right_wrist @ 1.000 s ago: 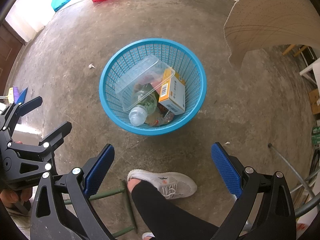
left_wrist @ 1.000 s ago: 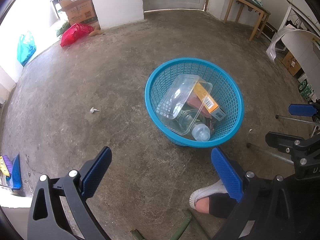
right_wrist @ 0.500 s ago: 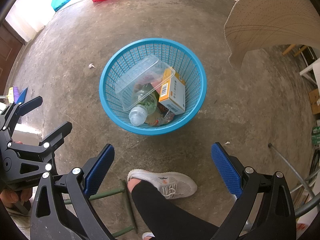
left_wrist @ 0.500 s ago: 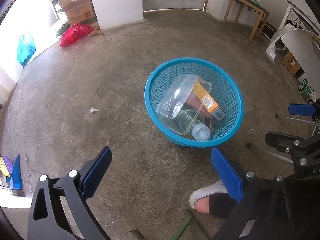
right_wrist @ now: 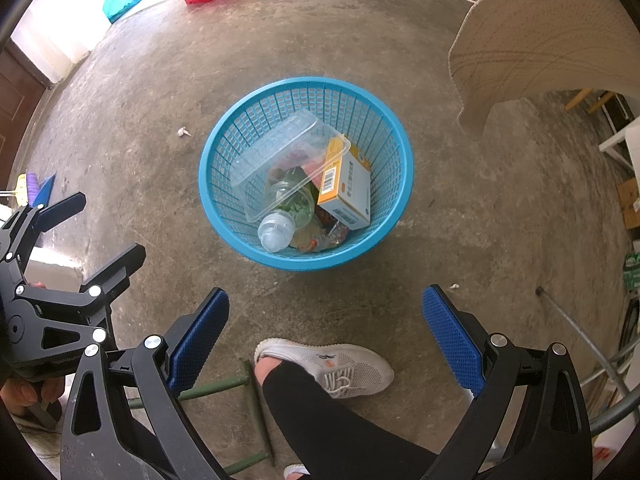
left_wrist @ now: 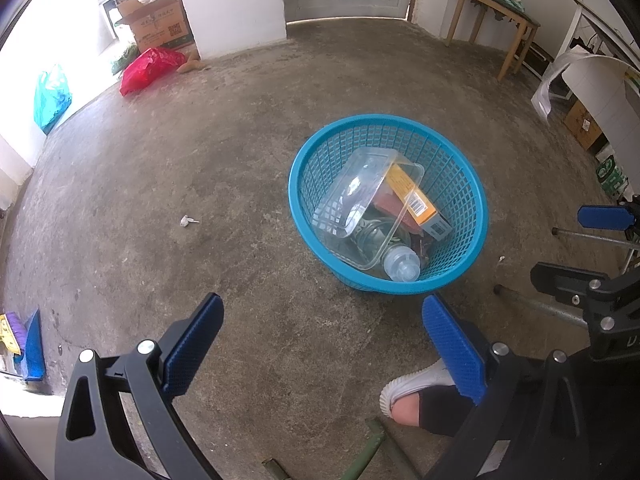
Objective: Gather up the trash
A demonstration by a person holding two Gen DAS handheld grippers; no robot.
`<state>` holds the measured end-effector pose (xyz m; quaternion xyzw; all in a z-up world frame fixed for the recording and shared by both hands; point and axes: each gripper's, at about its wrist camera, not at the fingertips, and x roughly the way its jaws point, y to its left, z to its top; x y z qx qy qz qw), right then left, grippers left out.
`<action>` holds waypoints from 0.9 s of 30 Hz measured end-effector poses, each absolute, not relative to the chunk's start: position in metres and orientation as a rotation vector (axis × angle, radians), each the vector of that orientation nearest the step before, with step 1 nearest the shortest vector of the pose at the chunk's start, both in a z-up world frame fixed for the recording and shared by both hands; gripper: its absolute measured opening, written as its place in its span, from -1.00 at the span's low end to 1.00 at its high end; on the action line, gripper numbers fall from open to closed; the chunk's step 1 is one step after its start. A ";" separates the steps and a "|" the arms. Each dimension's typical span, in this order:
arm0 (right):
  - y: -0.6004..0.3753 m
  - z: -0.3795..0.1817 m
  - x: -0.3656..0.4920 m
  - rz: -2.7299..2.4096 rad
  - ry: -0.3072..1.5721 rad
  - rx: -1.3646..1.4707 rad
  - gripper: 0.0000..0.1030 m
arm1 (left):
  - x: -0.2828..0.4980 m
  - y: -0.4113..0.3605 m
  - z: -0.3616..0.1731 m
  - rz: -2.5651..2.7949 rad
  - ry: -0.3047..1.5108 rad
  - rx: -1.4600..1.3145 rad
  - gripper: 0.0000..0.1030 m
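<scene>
Grey concrete floor [left_wrist: 248, 200] with a blue mesh basket [right_wrist: 384, 236] of trash ahead of two released, empty grippers

The left gripper [left_wrist: 320, 344] and right gripper [right_wrist: 326, 332] hover jaws spread; the basket, ahead of both, holds a clear tray [right_wrist: 280, 156], a plastic bottle [right_wrist: 286, 216] and an orange box [right_wrist: 346, 188]. A small white scrap [left_wrist: 187, 221] lies ahead-left of the left gripper, red bag [left_wrist: 146, 70] far beyond by a white wall, a white shoe [right_wrist: 336, 366] between the right gripper's fingers

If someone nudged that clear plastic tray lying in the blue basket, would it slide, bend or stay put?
The clear plastic tray looks thin and empty, so probably light and flexible. It rests tilted on a clear plastic bottle and an orange cardboard box in the blue mesh basket, so a nudge would likely shift it.
</scene>
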<state>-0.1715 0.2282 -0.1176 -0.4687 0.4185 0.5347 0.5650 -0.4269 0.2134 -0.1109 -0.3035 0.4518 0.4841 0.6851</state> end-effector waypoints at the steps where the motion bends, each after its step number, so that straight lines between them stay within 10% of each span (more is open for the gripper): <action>1: 0.228 -0.118 -0.172 1.259 0.984 -1.102 0.81 | -0.427 0.213 -0.111 1.086 1.010 -0.680 0.89; 27: 0.226 -0.116 -0.172 1.263 0.977 -1.108 0.81 | -0.430 0.214 -0.110 1.084 1.020 -0.688 0.89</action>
